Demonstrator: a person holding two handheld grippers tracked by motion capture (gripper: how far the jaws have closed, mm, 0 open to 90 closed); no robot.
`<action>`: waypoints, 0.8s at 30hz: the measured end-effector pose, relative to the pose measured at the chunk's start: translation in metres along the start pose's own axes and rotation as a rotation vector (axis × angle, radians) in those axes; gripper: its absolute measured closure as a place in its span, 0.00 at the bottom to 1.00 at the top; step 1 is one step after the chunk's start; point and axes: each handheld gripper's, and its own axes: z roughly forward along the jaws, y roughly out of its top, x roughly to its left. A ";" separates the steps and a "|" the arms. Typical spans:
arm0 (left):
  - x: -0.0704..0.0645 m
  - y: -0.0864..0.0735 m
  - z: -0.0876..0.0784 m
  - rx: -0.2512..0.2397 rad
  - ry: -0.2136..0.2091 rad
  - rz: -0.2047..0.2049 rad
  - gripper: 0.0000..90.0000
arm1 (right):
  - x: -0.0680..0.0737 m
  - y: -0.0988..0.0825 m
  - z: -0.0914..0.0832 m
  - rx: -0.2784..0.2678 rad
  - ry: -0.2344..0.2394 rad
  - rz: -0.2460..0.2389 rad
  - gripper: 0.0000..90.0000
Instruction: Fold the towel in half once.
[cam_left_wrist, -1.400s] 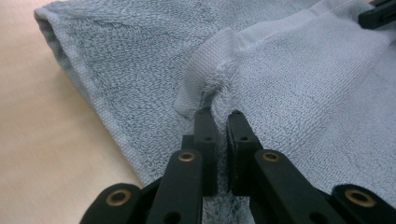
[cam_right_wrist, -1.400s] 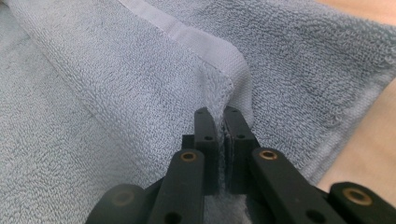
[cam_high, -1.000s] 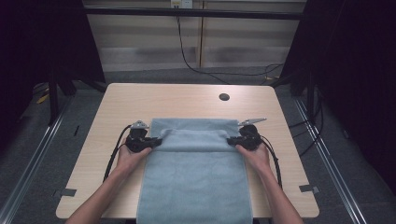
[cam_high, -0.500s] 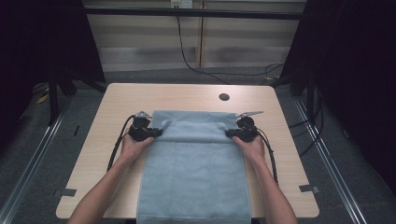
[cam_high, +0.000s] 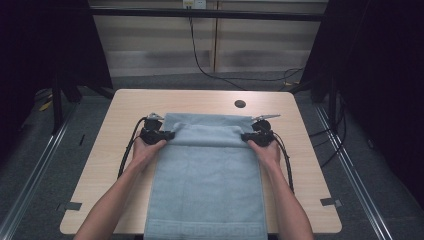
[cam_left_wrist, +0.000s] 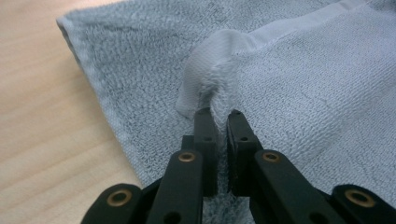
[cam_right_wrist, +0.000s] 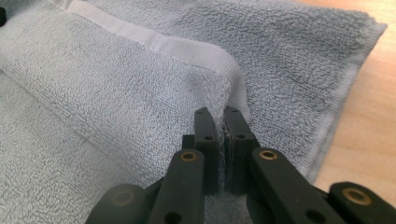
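A pale blue towel (cam_high: 207, 185) lies along the middle of a light wooden surface (cam_high: 110, 165), its near end hanging over the near edge. Its far end is folded back toward the person. The left hand-held gripper (cam_high: 170, 135) is clamped tight on the fold's left corner, and the right hand-held gripper (cam_high: 245, 136) pinches the right corner. A small dark hole (cam_high: 240, 104) sits near the far edge.
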 end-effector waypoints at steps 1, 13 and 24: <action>-0.001 0.003 -0.003 -0.011 -0.007 0.002 0.95 | -0.001 0.002 0.000 -0.007 -0.010 -0.003 0.96; -0.017 0.029 -0.071 -0.226 -0.094 0.018 0.95 | 0.007 0.031 -0.063 -0.223 0.068 -0.012 0.96; -0.048 0.052 -0.144 -0.391 -0.165 0.065 0.95 | 0.032 0.055 -0.151 -0.413 0.124 -0.098 0.96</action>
